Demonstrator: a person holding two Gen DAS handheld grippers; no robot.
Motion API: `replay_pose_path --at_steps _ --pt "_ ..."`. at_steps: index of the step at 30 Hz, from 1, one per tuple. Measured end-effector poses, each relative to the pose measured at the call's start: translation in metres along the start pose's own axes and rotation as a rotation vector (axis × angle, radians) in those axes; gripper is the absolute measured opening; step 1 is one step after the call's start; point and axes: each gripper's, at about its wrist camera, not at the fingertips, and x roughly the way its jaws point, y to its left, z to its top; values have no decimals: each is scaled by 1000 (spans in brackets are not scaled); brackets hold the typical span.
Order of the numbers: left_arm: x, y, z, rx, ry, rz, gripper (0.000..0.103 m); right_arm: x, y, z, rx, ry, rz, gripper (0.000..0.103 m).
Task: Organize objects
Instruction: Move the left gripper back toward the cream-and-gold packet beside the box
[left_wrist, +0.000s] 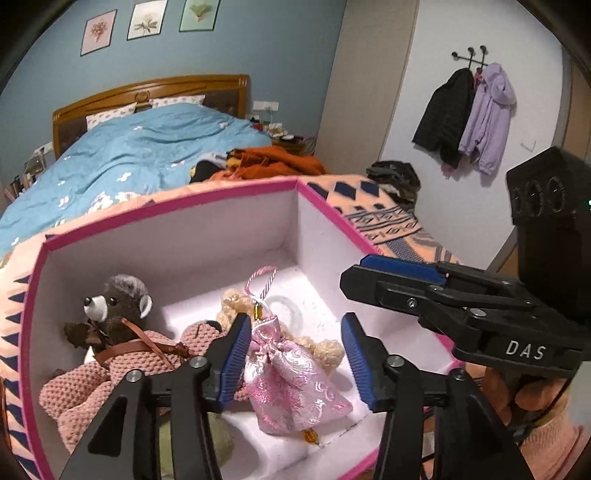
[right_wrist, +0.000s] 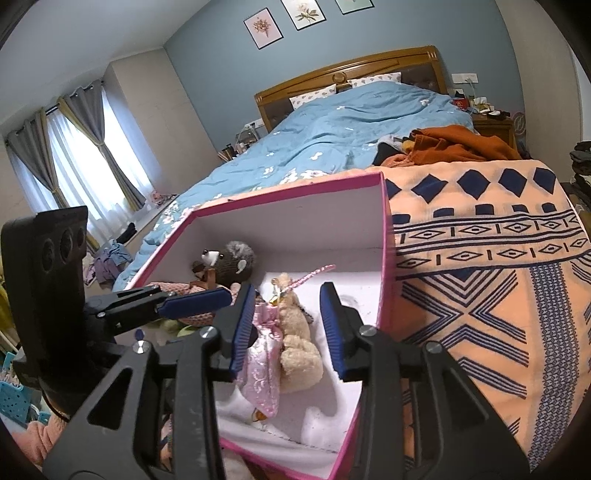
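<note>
A white box with a pink rim (left_wrist: 177, 206) (right_wrist: 291, 184) stands on the bed. In it a pink brocade pouch (left_wrist: 291, 384) (right_wrist: 260, 369) lies against a cream teddy bear (right_wrist: 299, 347) (left_wrist: 325, 349). A brown bear in pink knit (left_wrist: 110, 332) (right_wrist: 225, 262) leans in the box's left corner. My left gripper (left_wrist: 293, 350) is open over the box, the pouch lying between its blue pads without being squeezed. My right gripper (right_wrist: 288, 325) is open too, with the pouch and cream bear between its fingers. Each gripper shows from the side in the other's view.
The box sits on an orange blanket with dark blue patterns (right_wrist: 480, 258). Behind it lie a blue duvet (right_wrist: 351, 129) and rust-coloured clothes (left_wrist: 280, 158). A white ring (left_wrist: 288, 310) rests on the box floor. Jackets (left_wrist: 469, 114) hang on the wall. A hand in a pink sleeve (left_wrist: 535, 398) holds the right gripper.
</note>
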Motion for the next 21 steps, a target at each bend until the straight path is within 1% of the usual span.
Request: replay_pose_path --at_steps 3,7,11,15,18,21 --pt "-14 -2 3 9 -36 -19 55 -8 5 2 -10 -8 21 45" --pt "-31 -9 5 36 -70 -23 56 -24 17 6 -44 -22 77 46" --pt "-47 -17 3 50 -92 -47 57 -45 33 8 -109 -46 94 47" --pt "-58 -22 -2 58 -103 -34 57 -65 51 7 -158 -57 151 50" --pt "-60 -23 -7 49 -88 -31 57 -74 59 1 -196 -56 142 50" --pt "-64 -25 -11 53 -81 -15 57 -78 63 -11 -224 -30 129 50"
